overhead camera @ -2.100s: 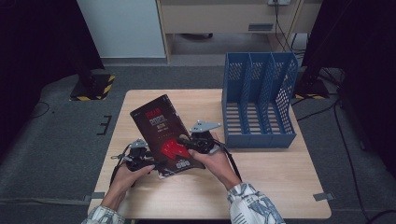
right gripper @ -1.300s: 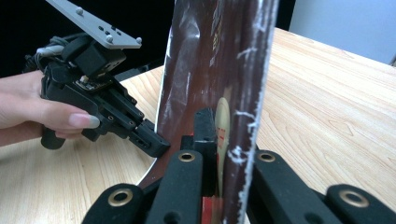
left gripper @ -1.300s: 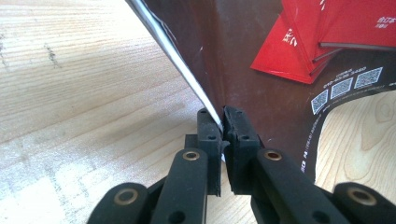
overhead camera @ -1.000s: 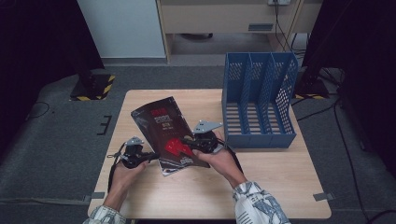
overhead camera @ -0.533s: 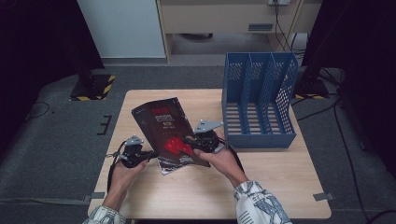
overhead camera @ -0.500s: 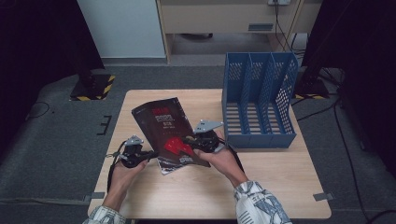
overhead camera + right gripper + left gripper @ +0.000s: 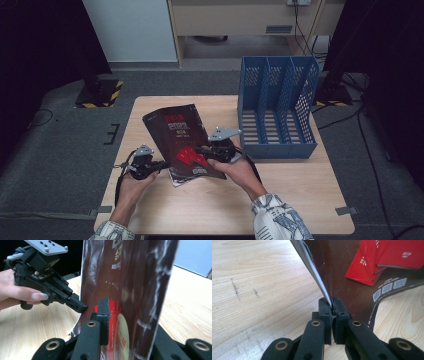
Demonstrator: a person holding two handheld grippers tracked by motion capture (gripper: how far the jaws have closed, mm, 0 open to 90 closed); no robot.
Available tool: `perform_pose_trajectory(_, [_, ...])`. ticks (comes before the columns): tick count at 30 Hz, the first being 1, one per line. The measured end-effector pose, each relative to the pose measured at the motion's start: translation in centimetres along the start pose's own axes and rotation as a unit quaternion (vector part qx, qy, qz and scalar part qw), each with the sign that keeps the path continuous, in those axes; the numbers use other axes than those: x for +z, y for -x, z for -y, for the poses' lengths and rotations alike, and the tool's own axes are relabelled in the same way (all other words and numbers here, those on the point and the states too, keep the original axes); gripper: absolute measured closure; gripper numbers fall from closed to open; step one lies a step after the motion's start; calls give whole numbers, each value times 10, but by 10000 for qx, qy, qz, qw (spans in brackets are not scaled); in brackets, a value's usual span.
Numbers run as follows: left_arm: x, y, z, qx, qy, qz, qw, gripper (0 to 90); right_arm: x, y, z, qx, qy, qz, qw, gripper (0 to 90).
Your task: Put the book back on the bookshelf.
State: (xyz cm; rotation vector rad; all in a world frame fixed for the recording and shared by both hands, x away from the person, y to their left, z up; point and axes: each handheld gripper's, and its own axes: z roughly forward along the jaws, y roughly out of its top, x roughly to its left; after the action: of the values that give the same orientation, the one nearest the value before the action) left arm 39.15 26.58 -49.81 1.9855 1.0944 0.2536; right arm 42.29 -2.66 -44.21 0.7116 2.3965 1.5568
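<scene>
A dark brown magazine (image 7: 181, 134) with red graphics is held tilted above the wooden table (image 7: 300, 200), its lower end near the tabletop. My left gripper (image 7: 162, 164) is shut on the magazine's lower left edge; in the left gripper view the jaws (image 7: 331, 302) pinch the page edges of the magazine (image 7: 352, 277). My right gripper (image 7: 202, 149) is shut on the magazine's right side. In the right gripper view one finger (image 7: 103, 305) presses the cover of the magazine (image 7: 135, 277), and the other finger is hidden behind it. The left gripper (image 7: 83, 307) touches the far edge there.
A blue three-slot file rack (image 7: 277, 107) stands at the table's right rear, close to my right hand. Bare tabletop lies in front of and to the right of the hands. Dark floor and cables surround the table.
Since two seconds ago the magazine has tipped a little lower and my left gripper has shifted slightly left. Over the last second almost nothing has moved.
</scene>
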Motion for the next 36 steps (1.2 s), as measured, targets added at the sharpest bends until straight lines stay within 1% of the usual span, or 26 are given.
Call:
perform_pose_trajectory(4, [-2, 1, -2, 31, 41, -11, 10000, 873, -2, 0, -2, -10, 9, -15, 10000, 764])
perform_pose_trajectory(9, [-6, 3, -6, 176, 75, -133, 9997, 874, -5, 1, -3, -23, 14, -24, 10000, 760])
perform_pose_trajectory(10, [-7, 4, -7, 173, 78, -143, 9997, 875, -6, 1, -3, -25, 22, -19, 10000, 761])
perform_pose_trajectory(16, [-10, 4, -15, 426, 5, -255, 9988, 876, -5, 5, -1, 32, 46, 2, 10000, 751])
perform_pose_trajectory(18, [-11, 4, -18, 470, -20, -315, 9984, 876, -5, 6, -1, 71, 52, 33, 10000, 751])
perform_pose_trajectory(24, [-14, 5, -22, 474, 56, -330, 9983, 877, -8, 8, -2, 82, 76, 38, 9999, 752])
perform_pose_trajectory(32, [-17, 7, -27, 565, 59, -415, 9975, 877, -11, 9, -5, 68, 96, 37, 9999, 751])
perform_pose_trajectory(36, [-19, 8, -28, 597, 117, -450, 9971, 879, -13, 9, -5, 66, 105, 52, 9999, 750])
